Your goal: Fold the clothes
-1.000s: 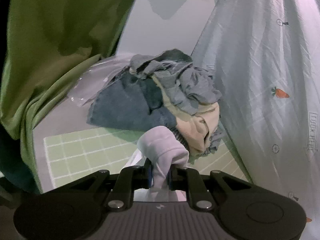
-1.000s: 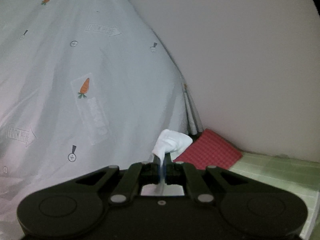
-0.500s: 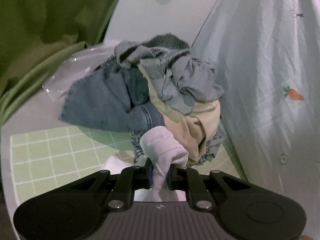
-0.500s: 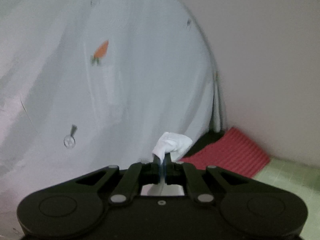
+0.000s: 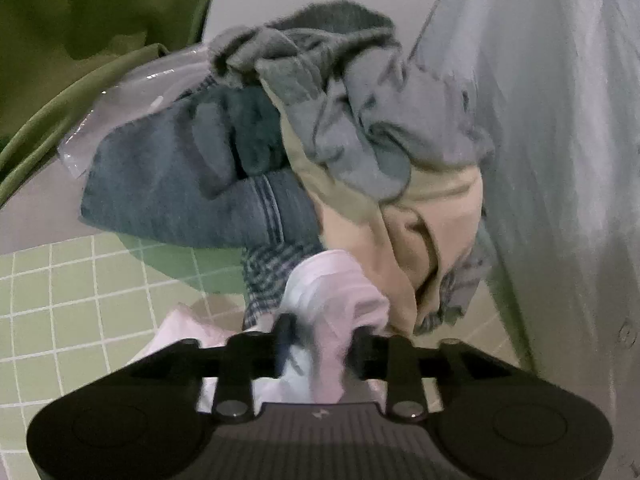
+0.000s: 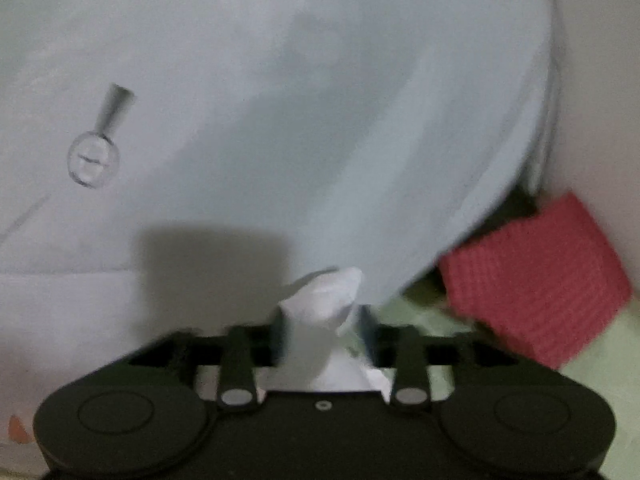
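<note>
Both claws, clamped a second ago, are opening. Left wrist view: left gripper [image 5: 320, 344] spreads around the white garment [image 5: 332, 300], lowered before the laundry pile [image 5: 320, 152], apparently to lay it down. Right wrist view: right gripper [image 6: 322, 332] likewise parts, white cloth loose between.

A pale sheet [image 6: 320, 100], printed with small motifs, is seen filling most of the right wrist view; in the left wrist view it hangs along the right side. A green checked mat [image 5: 72, 304] is laid over the surface in the left wrist view. A clear plastic bag [image 5: 132, 96] is seen at the far edge of the mat, and a green curtain [image 5: 80, 20] is hung beyond it. A red ribbed mat [image 6: 536, 280] is seen blurred at the sheet's right edge, below a plain wall [image 6: 600, 80].
</note>
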Demonstrator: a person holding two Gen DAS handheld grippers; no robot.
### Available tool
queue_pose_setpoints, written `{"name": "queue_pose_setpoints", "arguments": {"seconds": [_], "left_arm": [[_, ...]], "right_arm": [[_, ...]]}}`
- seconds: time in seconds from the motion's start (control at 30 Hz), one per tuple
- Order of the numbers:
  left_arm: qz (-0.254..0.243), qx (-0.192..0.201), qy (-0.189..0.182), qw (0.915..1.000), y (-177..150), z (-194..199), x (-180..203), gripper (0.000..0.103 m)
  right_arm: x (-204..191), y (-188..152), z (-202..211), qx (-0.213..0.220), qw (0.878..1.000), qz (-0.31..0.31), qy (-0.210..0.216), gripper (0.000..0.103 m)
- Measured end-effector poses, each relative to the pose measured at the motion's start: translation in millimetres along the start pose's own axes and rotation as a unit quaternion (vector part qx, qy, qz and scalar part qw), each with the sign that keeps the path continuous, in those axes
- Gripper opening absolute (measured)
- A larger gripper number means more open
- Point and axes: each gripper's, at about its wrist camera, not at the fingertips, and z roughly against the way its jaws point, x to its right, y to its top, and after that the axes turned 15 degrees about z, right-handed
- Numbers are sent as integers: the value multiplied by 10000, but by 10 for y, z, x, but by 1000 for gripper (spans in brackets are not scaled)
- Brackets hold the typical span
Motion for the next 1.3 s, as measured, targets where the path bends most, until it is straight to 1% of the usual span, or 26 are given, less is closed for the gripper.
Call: {"name": "queue_pose_setpoints", "arguments": {"seconds": [0.03, 0.07, 0.1, 0.13, 0.17, 0.2, 0.23, 0.33, 0.47, 0.57, 0.63, 0.7, 0.77, 0.8, 0.83, 0.87, 0.9, 0.93, 1.0, 1.13, 1.23, 1.3], "left_arm": [[-107, 95, 40, 9999, -33, 35, 4, 51], [-214, 196, 79, 9995, -66, 71, 6, 55], [-322, 296, 117, 9990, -100, 107, 9, 60], [-395, 357, 126, 9985, -116, 144, -2, 67], [-409, 379, 43, 9984, -118, 179, -11, 71], [-421, 399, -45, 9983, -119, 213, -19, 79], [-433, 419, -133, 9981, -121, 248, -28, 82], [-625, 506, -186, 9966, -172, 345, 33, 82], [-1025, 300, -283, 9939, -348, 394, 158, 84], [-1233, 160, -381, 9915, -516, 459, 206, 84], [-1457, 39, -470, 9882, -662, 513, 242, 84], [-1697, -68, -559, 9839, -819, 576, 272, 84], [-1884, -159, -622, 9800, -974, 648, 266, 84], [-1962, -210, -650, 9782, -1050, 691, 251, 85], [-2075, -256, -682, 9755, -1132, 738, 238, 85], [-2189, -302, -714, 9727, -1214, 786, 224, 85], [-2291, -319, -739, 9701, -1273, 822, 211, 85], [-2427, -337, -783, 9663, -1347, 869, 194, 85], [-2618, -364, -812, 9610, -1470, 941, 155, 85], [-2752, -518, -788, 9568, -1691, 1045, 49, 85], [-2826, -625, -728, 9544, -1841, 1076, -34, 86], [-2858, -734, -641, 9533, -1935, 1058, -91, 87]], "right_arm": [[50, -95, 38, 51, 9999, -126, -39, 68], [119, -217, 72, 14, 9996, -251, -148, 73], [204, -348, 95, -85, 9990, -362, -253, 77], [293, -480, 114, -197, 9981, -466, -346, 77], [394, -620, 113, -356, 9967, -582, -451, 77], [495, -763, 128, -507, 9947, -691, -573, 77], [599, -915, 162, -646, 9923, -782, -717, 77], [862, -1344, 292, -984, 9843, -932, -1133, 77], [1054, -1685, 348, -1285, 9772, -1147, -1245, 77], [1091, -1835, 351, -1362, 9773, -1192, -1103, 78], [1059, -1854, 298, -1385, 9792, -1134, -959, 78], [1000, -1863, 249, -1366, 9819, -940, -911, 80], [924, -1853, 186, -1374, 9841, -651, -915, 79], [897, -1855, 187, -1375, 9849, -494, -928, 72], [877, -1857, 197, -1367, 9855, -347, -946, 59], [880, -1869, 218, -1348, 9862, -201, -939, 48], [893, -1885, 244, -1324, 9869, -57, -920, 20], [905, -1901, 271, -1300, 9874, 88, -901, 4], [967, -1924, 347, -1255, 9883, 248, -827, 3], [1127, -1974, 593, -1083, 9893, 519, -832, 3], [1292, -2078, 680, -1189, 9864, 628, -946, 3], [1401, -2124, 687, -1316, 9852, 646, -887, 5]]}}
